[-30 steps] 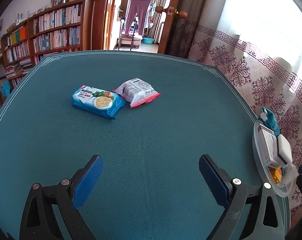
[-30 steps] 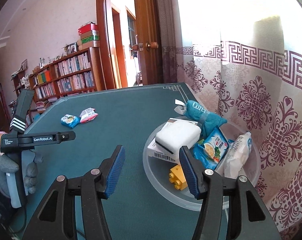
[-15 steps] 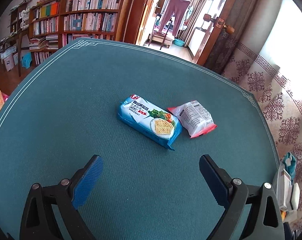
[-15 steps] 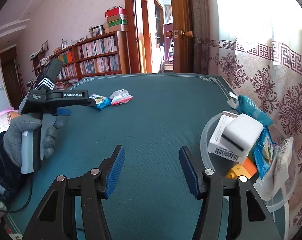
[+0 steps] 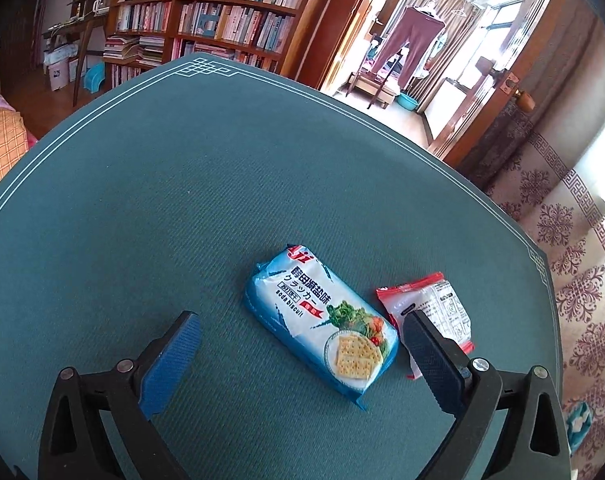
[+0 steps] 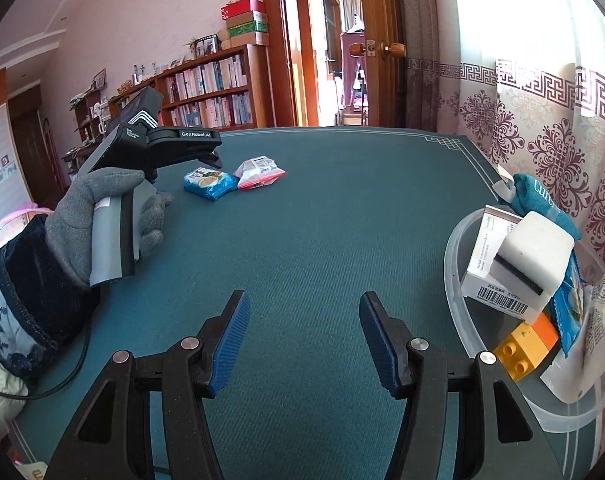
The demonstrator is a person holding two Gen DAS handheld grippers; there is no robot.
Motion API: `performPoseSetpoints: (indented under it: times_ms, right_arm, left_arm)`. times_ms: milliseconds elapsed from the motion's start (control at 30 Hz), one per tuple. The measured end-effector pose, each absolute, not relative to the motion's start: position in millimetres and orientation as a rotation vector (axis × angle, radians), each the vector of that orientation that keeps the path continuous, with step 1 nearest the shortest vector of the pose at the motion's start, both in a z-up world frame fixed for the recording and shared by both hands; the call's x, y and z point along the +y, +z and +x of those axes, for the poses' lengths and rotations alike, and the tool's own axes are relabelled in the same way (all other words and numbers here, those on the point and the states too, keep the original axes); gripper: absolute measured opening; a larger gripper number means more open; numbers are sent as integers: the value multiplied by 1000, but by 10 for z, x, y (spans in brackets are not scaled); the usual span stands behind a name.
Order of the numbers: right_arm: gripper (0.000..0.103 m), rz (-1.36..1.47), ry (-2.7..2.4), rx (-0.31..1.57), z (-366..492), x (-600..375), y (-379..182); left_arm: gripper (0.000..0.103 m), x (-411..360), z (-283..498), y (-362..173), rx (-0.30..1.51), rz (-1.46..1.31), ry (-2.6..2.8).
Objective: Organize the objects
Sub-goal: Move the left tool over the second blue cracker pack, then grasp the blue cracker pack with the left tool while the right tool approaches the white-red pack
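Note:
A blue soda biscuit pack (image 5: 322, 322) lies on the green table, with a red-and-white snack packet (image 5: 434, 312) touching its right side. My left gripper (image 5: 298, 344) is open, its jaws wide to either side of the biscuit pack's near end, just above it. In the right wrist view the left gripper (image 6: 216, 158) hovers by the biscuit pack (image 6: 209, 182) and the snack packet (image 6: 259, 173). My right gripper (image 6: 302, 332) is open and empty over bare table, left of a clear round tub (image 6: 454, 264).
The tub holds a white box (image 6: 486, 256), a white sponge (image 6: 536, 252), a teal cloth (image 6: 542, 204), a yellow-orange toy brick (image 6: 524, 344) and snack packs. Patterned curtains hang right of the table (image 6: 322, 220). Bookshelves and an open door stand behind.
My left gripper has moved forward and down over the biscuit pack, which now sits between its jaws. My right gripper has swung left, away from the tub.

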State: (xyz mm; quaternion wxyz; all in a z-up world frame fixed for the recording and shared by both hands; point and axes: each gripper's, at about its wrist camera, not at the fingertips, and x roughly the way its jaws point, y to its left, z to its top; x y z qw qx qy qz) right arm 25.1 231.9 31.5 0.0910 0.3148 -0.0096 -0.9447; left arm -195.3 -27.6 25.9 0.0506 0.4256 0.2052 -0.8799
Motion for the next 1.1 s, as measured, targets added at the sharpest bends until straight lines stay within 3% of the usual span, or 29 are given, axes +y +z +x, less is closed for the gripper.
performPoseSetpoints:
  times_ms: [300, 1100]
  right_arm:
    - [59, 973, -2795, -45, 199, 2314, 237]
    - [59, 970, -2797, -41, 208, 2277, 225]
  left_arm:
    - [103, -216, -2078, 220, 440, 1249, -2663]
    - [102, -359, -1797, 166, 270, 1266, -2663]
